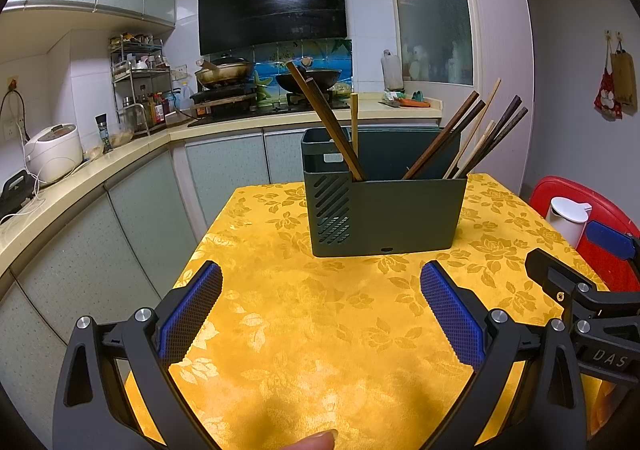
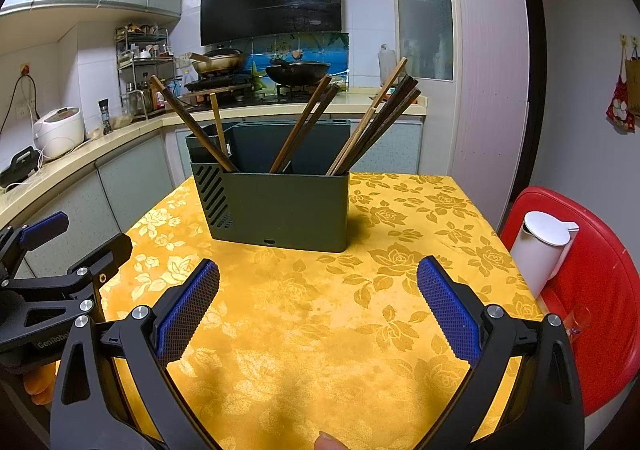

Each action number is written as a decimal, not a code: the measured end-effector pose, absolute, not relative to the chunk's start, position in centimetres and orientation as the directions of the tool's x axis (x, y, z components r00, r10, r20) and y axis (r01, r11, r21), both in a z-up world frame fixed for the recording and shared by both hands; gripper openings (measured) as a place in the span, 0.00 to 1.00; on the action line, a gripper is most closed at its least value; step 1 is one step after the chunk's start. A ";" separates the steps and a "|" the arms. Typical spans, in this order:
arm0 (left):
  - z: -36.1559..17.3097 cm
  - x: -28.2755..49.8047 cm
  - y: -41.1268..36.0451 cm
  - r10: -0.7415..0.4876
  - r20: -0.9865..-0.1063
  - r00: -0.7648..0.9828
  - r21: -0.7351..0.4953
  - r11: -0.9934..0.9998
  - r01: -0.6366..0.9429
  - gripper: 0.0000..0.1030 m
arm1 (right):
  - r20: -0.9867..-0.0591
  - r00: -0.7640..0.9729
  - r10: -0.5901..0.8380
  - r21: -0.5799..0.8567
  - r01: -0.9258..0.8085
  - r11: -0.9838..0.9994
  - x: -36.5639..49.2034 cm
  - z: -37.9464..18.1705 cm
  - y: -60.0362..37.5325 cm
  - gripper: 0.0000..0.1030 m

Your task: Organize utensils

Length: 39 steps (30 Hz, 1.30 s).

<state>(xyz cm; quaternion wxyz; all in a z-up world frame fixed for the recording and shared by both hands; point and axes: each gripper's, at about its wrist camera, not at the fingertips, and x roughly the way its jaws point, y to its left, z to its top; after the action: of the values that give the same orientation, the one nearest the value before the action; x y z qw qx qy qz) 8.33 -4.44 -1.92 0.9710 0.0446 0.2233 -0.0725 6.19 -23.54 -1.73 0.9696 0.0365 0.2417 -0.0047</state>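
left wrist: chopsticks in holder (upright).

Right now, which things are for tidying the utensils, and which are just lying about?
For the job: green utensil holder; chopsticks; left gripper; right gripper, both with jaws open.

Just lying about: white jug; red stool; rice cooker; woks.

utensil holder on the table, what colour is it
Dark green utensil holder, with slanted vent slots on its left end; clearest in the right wrist view.

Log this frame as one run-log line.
left gripper: open, empty | right gripper: open, empty | chopsticks: standing in green holder | holder: on yellow tablecloth, untouched
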 end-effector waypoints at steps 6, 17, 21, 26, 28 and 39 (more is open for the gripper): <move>-1.9 8.4 -4.4 -0.120 -0.441 0.889 0.055 0.985 0.160 0.93 | -0.469 0.883 0.008 0.068 0.027 0.997 6.2 -1.7 -23.5 0.94; -1.9 8.3 -4.5 -0.120 -0.442 0.889 0.054 0.986 0.160 0.93 | -0.469 0.883 0.008 0.068 0.027 0.997 6.2 -1.7 -23.5 0.94; -1.9 8.3 -4.5 -0.123 -0.440 0.890 0.051 0.986 0.162 0.93 | -0.470 0.882 0.009 0.067 0.026 0.997 6.0 -1.8 -23.4 0.94; -2.3 8.2 -3.9 -0.149 -0.444 0.883 0.026 0.984 0.178 0.93 | -0.470 0.883 0.008 0.067 0.027 0.997 6.1 -1.7 -23.4 0.94; -2.4 8.2 -3.7 -0.138 -0.437 0.889 0.028 0.986 0.166 0.93 | -0.470 0.883 0.008 0.067 0.027 0.997 6.2 -1.7 -23.5 0.94; -2.1 8.1 -3.4 -0.083 -0.409 0.909 0.053 0.992 0.115 0.93 | -0.474 0.880 0.008 0.068 0.027 0.997 6.3 -1.9 -23.6 0.94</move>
<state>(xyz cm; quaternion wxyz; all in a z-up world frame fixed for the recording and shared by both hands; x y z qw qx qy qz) 8.11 -3.36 -2.14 0.9762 0.0381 0.2074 -0.0506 6.27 -23.63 -1.94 0.9690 0.0361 0.2445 -0.0048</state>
